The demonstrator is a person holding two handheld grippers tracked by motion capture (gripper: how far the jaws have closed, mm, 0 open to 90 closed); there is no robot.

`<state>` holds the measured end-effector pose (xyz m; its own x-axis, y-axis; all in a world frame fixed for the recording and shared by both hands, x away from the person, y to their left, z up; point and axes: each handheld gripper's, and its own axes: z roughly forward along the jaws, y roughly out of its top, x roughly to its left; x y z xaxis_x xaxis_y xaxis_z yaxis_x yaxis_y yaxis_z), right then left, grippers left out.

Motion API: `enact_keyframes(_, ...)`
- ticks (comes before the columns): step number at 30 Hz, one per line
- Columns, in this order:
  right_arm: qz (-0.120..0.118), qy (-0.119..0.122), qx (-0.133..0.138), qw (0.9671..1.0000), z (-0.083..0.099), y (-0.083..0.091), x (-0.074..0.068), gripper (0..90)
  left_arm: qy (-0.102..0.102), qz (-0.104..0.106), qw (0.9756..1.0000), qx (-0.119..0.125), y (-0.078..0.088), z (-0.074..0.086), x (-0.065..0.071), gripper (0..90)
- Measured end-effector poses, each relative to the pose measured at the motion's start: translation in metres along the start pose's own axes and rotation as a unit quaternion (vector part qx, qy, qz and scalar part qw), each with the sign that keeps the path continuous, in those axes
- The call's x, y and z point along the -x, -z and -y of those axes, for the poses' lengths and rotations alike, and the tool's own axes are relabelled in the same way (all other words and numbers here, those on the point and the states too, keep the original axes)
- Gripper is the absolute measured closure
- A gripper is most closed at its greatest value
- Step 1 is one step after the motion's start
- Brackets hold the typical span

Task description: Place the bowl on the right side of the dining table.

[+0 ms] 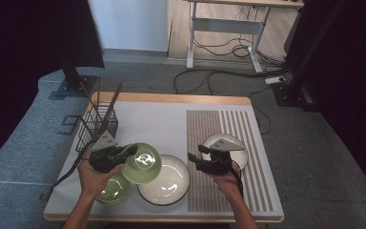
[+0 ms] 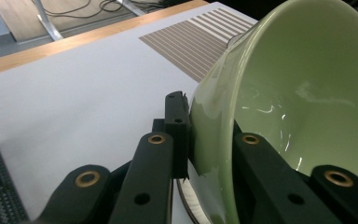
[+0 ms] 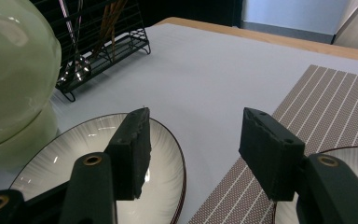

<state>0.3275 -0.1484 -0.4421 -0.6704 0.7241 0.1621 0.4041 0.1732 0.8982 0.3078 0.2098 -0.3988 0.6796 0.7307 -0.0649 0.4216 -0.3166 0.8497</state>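
Bowl: glossy pale green ceramic bowl (image 1: 141, 163) is tipped on its side, lifted above the near left of the table (image 1: 162, 119)
Left claw (image 1: 119, 156): mine, clenched on the bowl's rim, one jaw inside, one outside
Right claw (image 3: 193, 140): released, jaws apart, holding nothing
Relation: bowl's mouth faces right toward the white ribbed plate with dark rim (image 1: 164, 179); left claw is the nearer
Below: second green dish (image 1: 112, 188)
Hidden: bowl's foot; wire rack (image 1: 95, 126) contents are blurred
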Motion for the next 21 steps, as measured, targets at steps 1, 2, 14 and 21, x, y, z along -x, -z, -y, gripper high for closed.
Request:
enact_keyframes(1, 0.001, -0.001, 0.002, 1.0000, 0.000, 0.001, 0.000, 43.1, 0.000, 0.000, 1.0000, -0.001, -0.001, 0.000, 0.000, 82.0)
enact_keyframes(2, 0.001, -0.002, 0.004, 1.0000, -0.001, 0.001, -0.001, 43.1, 0.000, -0.001, 1.0000, -0.002, -0.002, 0.000, 0.000, 82.0)
enact_keyframes(14, -0.027, 0.010, 0.021, 0.9994, -0.011, 0.001, -0.014, 43.3, -0.010, -0.009, 0.9999, -0.010, -0.008, -0.002, 0.006, 81.9)
enact_keyframes(21, -0.049, -0.004, 0.029, 0.9984, -0.015, 0.001, -0.020, 43.2, -0.015, -0.008, 0.9997, -0.016, -0.012, 0.001, 0.011, 81.9)
